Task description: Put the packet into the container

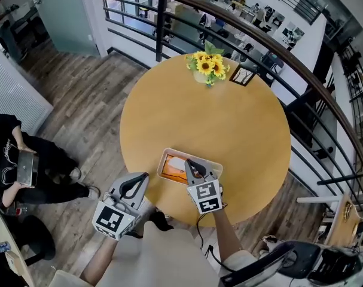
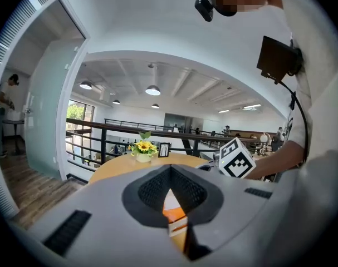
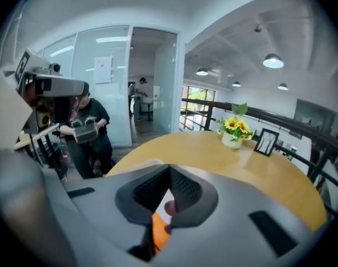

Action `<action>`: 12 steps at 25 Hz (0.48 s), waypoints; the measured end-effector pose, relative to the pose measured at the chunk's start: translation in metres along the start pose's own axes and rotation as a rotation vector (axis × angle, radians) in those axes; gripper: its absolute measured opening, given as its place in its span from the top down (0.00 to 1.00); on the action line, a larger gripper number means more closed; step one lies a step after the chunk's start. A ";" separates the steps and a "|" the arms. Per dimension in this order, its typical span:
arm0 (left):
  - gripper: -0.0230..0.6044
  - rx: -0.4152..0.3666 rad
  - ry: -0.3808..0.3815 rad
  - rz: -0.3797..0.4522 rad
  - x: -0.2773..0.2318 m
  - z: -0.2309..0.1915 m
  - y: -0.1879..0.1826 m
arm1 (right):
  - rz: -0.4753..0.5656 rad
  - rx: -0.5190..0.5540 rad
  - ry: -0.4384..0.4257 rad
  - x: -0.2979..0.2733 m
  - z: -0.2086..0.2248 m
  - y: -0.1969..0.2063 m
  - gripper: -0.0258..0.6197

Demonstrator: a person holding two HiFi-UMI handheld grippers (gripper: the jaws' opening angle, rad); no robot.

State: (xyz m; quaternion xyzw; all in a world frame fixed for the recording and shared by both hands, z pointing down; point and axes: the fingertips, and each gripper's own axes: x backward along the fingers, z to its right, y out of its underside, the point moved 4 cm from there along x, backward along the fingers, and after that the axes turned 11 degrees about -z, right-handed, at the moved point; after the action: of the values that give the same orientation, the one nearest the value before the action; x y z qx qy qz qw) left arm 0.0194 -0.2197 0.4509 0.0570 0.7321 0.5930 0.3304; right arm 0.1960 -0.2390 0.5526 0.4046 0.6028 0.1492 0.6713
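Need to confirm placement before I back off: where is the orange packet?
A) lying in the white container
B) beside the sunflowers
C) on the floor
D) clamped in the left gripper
A: the head view shows the orange packet lying inside the white container, with neither gripper holding it.

A pale container (image 1: 167,154) is placed near the front edge of the round wooden bench (image 1: 241,130); potted sunflowers (image 1: 208,67) and a small frame (image 1: 242,75) are set side by side at the far edge.

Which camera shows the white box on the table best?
The head view: it shows nearly the whole box from above, with the orange packet inside. Both gripper views catch only slivers of it between their jaws.
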 end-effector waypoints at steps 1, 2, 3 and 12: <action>0.95 -0.006 0.007 0.000 -0.003 0.001 -0.001 | 0.031 -0.037 0.018 0.004 0.003 0.000 0.95; 0.95 -0.013 0.015 0.001 -0.006 0.003 -0.002 | 0.058 -0.070 0.043 0.008 0.007 0.000 0.95; 0.95 -0.021 0.025 0.002 -0.009 0.004 -0.004 | 0.082 -0.098 0.071 0.011 0.011 0.000 0.95; 0.95 -0.101 0.081 0.007 -0.030 0.015 -0.028 | 0.214 -0.211 0.223 0.062 0.004 -0.004 0.95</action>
State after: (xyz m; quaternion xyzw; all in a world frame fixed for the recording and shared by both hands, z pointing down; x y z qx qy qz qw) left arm 0.0593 -0.2292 0.4369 0.0186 0.7137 0.6321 0.3011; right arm 0.2123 -0.2003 0.5072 0.3748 0.6078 0.3262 0.6195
